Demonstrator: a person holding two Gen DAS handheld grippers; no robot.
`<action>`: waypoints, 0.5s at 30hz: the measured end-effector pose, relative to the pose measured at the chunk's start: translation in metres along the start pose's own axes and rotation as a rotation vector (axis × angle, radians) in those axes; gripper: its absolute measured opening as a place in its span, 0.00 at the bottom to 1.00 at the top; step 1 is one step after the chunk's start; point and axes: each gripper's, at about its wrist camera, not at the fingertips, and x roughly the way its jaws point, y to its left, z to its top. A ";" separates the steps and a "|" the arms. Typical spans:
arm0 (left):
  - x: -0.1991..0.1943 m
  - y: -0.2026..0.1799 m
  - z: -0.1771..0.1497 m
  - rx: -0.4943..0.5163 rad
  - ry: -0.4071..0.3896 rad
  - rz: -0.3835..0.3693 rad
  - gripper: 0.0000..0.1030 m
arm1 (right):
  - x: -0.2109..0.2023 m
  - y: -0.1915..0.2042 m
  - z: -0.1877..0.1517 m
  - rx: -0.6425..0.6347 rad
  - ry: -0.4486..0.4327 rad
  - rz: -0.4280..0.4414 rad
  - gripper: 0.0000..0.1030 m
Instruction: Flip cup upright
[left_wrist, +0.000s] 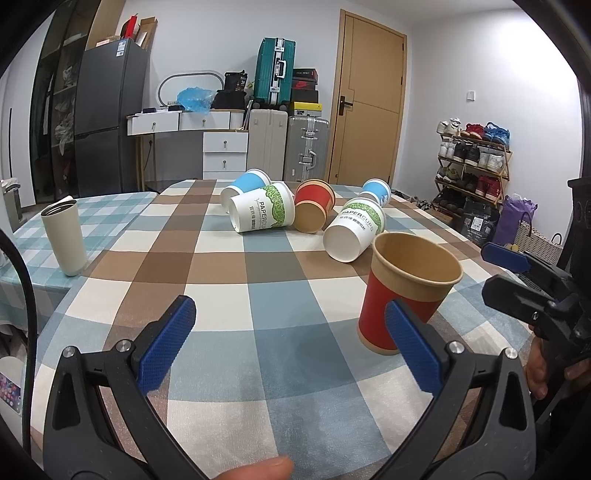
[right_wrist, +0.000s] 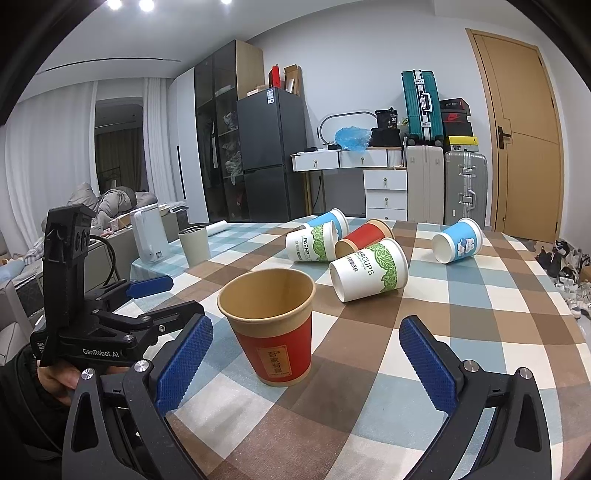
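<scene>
In the left wrist view, the left gripper (left_wrist: 290, 339) hangs over the checked tablecloth (left_wrist: 229, 258) with its jaws spread wide and nothing between them. The upright red cup (left_wrist: 404, 295) stands just beyond its right-side blue pad, mouth up. Behind the red cup lie five tipped cups: a green-leaf cup (left_wrist: 354, 229) nearest, a second green-leaf cup (left_wrist: 262, 212), a red tipped cup (left_wrist: 314, 206), and two blue cups (left_wrist: 245, 186) (left_wrist: 376, 190). A grey tumbler (left_wrist: 64, 238) stands well to the left of the red cup. The right gripper (left_wrist: 517, 273) shows at the right edge, beside the red cup.

In the right wrist view, the right gripper (right_wrist: 306, 354) has its jaws wide apart, empty, and the upright red cup (right_wrist: 275, 325) stands between its pads without touching either. The left gripper (right_wrist: 162, 299) sits left of the red cup, jaws apart.
</scene>
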 end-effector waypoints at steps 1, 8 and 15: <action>0.000 0.000 0.000 0.000 0.000 -0.002 0.99 | 0.000 0.000 0.000 0.000 0.001 0.001 1.00; 0.000 0.000 0.000 -0.001 -0.001 -0.001 0.99 | 0.001 0.000 0.000 0.000 0.002 0.000 1.00; -0.001 0.000 0.000 0.001 -0.005 0.000 0.99 | 0.001 0.000 0.000 0.001 0.001 0.000 1.00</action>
